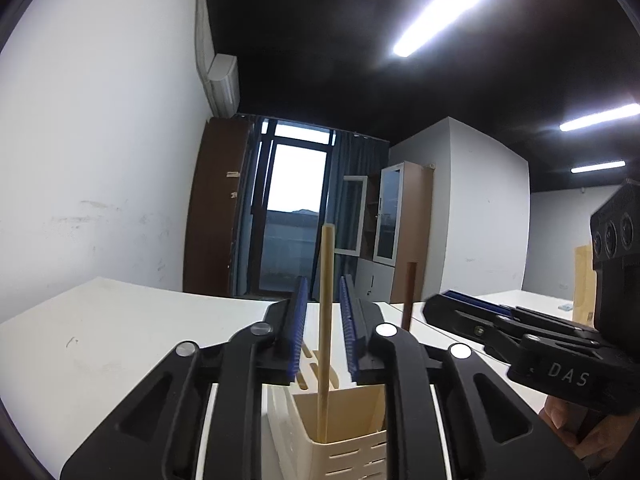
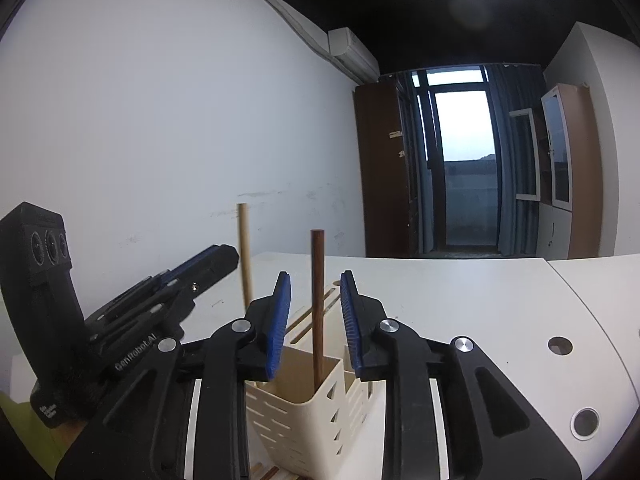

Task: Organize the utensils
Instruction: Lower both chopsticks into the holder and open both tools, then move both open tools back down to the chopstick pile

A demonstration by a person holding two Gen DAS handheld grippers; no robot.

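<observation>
A pale wooden stick (image 1: 325, 320) and a dark brown stick (image 2: 318, 308) stand upright in a cream slotted holder (image 2: 304, 420) on the white bench (image 2: 460, 300). The left tool (image 1: 324, 320) and right tool (image 2: 316, 312) each bracket one stick, pads slightly parted, gripping nothing.

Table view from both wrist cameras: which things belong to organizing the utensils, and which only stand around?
Belong to the job:
- light wooden stick, upright in the holder
- dark wooden stick, upright in the holder
- cream slotted holder
- left gripper and right gripper, both open around their sticks

Just standing around:
- white table
- cabinet
- air conditioner
</observation>
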